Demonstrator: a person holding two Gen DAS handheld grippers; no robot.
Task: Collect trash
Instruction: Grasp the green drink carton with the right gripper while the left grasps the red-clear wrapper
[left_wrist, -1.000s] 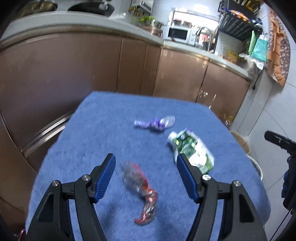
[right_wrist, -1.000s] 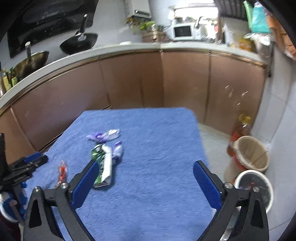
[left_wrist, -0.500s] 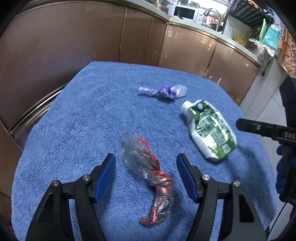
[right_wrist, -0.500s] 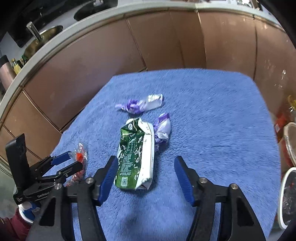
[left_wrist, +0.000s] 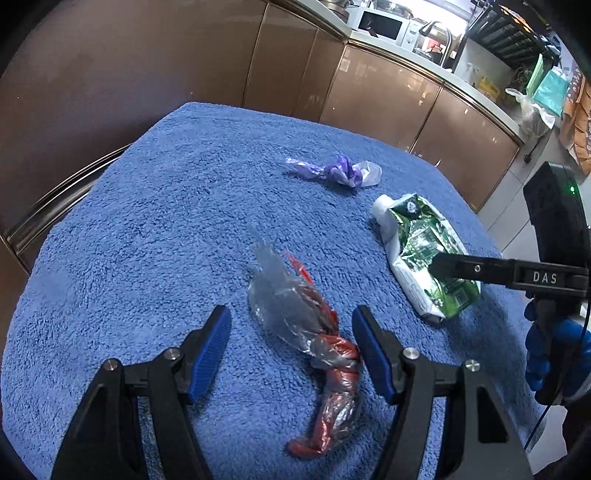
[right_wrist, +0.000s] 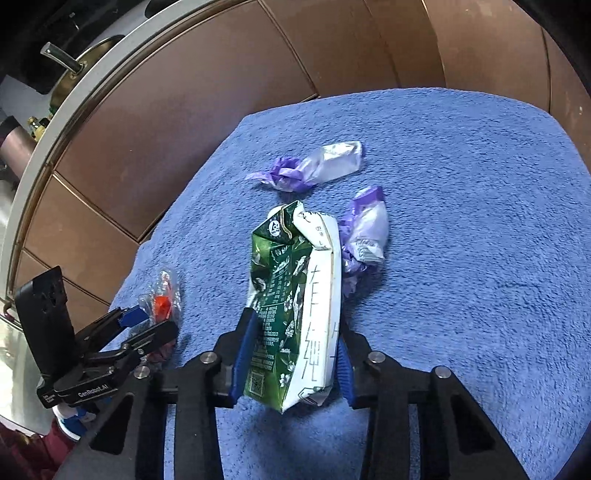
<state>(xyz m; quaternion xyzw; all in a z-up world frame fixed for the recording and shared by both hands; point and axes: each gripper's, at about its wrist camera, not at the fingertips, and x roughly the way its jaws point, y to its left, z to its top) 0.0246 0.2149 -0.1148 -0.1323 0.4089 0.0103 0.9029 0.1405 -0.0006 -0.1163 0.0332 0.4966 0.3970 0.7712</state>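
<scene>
In the left wrist view, the left hand-held gripper (left_wrist: 291, 334) is spread wide over the blue towel-covered table (left_wrist: 147, 229), its blue pads on either side of a crumpled clear-and-red wrapper (left_wrist: 314, 332) without gripping it; the right pad is just beside the wrapper's twisted red part. Farther off lies a purple-and-white wrapper (left_wrist: 338, 173), and to the right a green-and-white carton (left_wrist: 424, 254) lies with one black finger of the right hand-held gripper (left_wrist: 454, 269) across its near end, held by a blue-gloved hand (left_wrist: 554, 354). In the right wrist view, the right hand-held gripper (right_wrist: 291, 354) is closed around the green-and-white carton (right_wrist: 295, 295), both blue pads pressing its sides. A second purple wrapper (right_wrist: 364, 232) lies touching the carton's right side, the first purple-and-white wrapper (right_wrist: 314, 168) beyond it. At left, the left hand-held gripper (right_wrist: 147, 325) straddles the clear-and-red wrapper (right_wrist: 162, 299).
</scene>
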